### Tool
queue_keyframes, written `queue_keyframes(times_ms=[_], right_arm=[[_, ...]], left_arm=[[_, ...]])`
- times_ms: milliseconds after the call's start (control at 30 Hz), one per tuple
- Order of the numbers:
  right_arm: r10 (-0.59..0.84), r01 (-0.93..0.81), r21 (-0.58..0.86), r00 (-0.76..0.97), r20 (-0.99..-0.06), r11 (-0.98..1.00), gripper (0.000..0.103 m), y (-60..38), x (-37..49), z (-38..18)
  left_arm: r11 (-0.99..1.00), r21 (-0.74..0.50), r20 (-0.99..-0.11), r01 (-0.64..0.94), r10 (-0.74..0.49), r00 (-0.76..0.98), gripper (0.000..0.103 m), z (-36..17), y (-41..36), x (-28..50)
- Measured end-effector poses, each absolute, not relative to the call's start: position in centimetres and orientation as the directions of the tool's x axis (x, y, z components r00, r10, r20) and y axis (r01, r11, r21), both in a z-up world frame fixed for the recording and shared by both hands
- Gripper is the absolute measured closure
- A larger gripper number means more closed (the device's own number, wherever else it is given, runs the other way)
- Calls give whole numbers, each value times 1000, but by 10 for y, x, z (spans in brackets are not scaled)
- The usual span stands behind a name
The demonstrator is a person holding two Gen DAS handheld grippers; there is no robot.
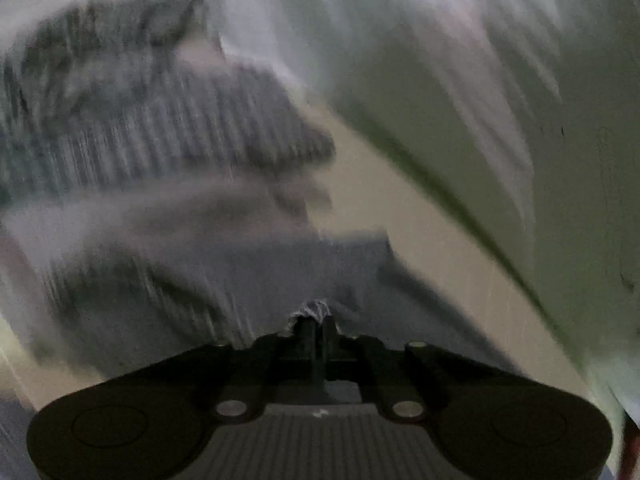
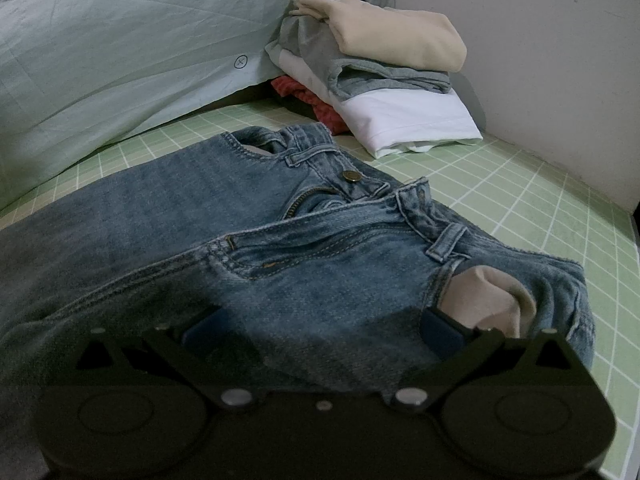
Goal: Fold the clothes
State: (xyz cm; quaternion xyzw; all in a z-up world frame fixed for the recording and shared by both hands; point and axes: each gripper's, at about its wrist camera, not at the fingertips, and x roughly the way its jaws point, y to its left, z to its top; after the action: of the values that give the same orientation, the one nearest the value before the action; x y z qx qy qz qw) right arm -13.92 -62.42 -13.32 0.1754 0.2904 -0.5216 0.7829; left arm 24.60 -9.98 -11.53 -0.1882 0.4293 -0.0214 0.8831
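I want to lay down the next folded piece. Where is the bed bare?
Bare checked sheet lies right of the jeans, between the folded stack and the wall. A narrow strip runs between the jeans' waistband and the pillow. The back corner by the stack is crowded.

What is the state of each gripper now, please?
Left gripper: closed, pinching a bit of grey fabric.
Right gripper: open, its fingers astride a fold of the blue denim jeans.

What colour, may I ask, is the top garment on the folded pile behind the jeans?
Cream, seen best in the right wrist view: top garment.
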Motion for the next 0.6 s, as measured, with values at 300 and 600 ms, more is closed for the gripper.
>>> queue_keyframes(times_ms=[300,600], right_arm=[[-715,918,-28,288,-638,395,0,-624,-139,-133],[-714,918,-29,288,-638,395,0,-624,-139,-133]], left_arm=[[895,-330,-583,-300,57,810,26,-57,-48,277],[971,-98,-764,-220,68,642,23,-113,-72,218]])
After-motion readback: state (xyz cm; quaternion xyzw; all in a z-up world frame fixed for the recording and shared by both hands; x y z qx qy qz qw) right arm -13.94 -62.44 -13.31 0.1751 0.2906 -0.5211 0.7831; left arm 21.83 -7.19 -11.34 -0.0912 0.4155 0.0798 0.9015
